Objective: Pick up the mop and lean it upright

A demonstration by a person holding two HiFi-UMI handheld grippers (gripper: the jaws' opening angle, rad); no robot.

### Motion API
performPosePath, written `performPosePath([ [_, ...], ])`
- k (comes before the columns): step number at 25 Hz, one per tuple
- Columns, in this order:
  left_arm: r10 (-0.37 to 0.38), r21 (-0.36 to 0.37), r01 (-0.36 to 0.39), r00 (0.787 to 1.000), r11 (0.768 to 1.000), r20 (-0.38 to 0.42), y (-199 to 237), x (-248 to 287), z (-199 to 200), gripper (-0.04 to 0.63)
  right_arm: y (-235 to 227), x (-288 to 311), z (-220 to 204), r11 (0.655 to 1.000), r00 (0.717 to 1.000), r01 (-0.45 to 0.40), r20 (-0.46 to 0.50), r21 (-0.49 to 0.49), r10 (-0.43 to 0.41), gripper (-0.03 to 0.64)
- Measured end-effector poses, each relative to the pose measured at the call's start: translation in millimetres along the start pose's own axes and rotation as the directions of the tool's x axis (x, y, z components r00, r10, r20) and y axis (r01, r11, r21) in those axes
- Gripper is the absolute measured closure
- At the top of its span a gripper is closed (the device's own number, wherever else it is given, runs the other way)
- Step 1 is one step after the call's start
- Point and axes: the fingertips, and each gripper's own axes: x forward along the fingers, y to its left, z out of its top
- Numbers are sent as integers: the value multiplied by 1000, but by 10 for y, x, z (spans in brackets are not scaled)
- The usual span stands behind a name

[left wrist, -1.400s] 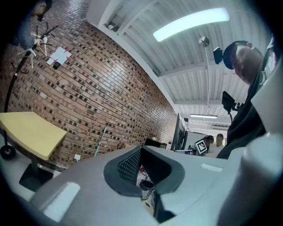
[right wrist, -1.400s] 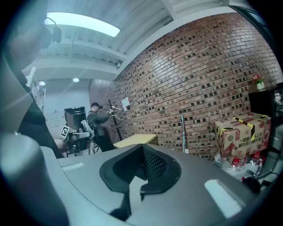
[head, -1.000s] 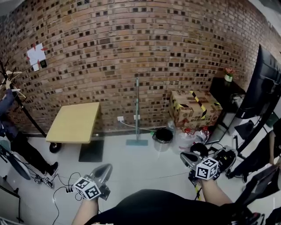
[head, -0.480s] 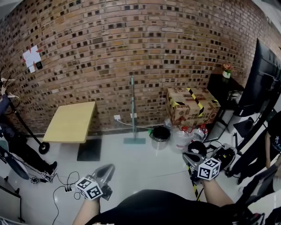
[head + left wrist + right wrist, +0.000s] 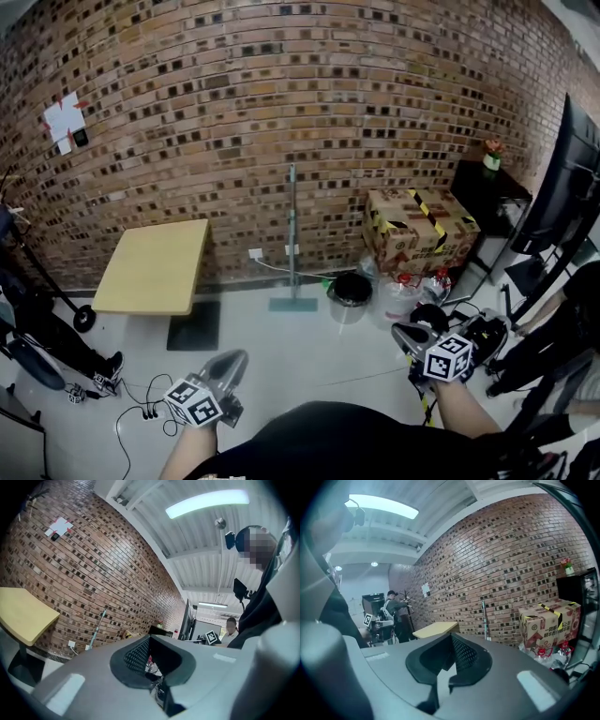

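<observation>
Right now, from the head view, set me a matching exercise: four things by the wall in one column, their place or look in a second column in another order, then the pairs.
Things:
1. mop
2. table
3. cardboard box
4. black bin

Place or look:
A. wrapped in yellow-and-black tape
B. standing upright against the brick wall
C. round, on the floor just right of the mop's head
D. pale yellow top, left of the mop

Pairs: 1-B, 2-D, 3-A, 4-C
</observation>
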Motion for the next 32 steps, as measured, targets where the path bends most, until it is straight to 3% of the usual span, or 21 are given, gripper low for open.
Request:
performPosePath([
  [10,-29,20,29,1000,999,-10,1267,-127,643,595,388,1327,520,1000,999,9,39,-10,-9,603],
  [17,2,16,-1,1000,1000,-14,1855,-59,820,595,319,2040,685,1000,1000,-9,14,-6,9,603],
  [24,71,6,-71,997,997,-30,2134,348,751,595,-179,2560,852,997,997,-75,8,-8,75,601],
  [32,144,10,-145,989,989,34,2159,1496,876,595,-1266,3000,1325,983,985,-174,-14,-61,173,603],
])
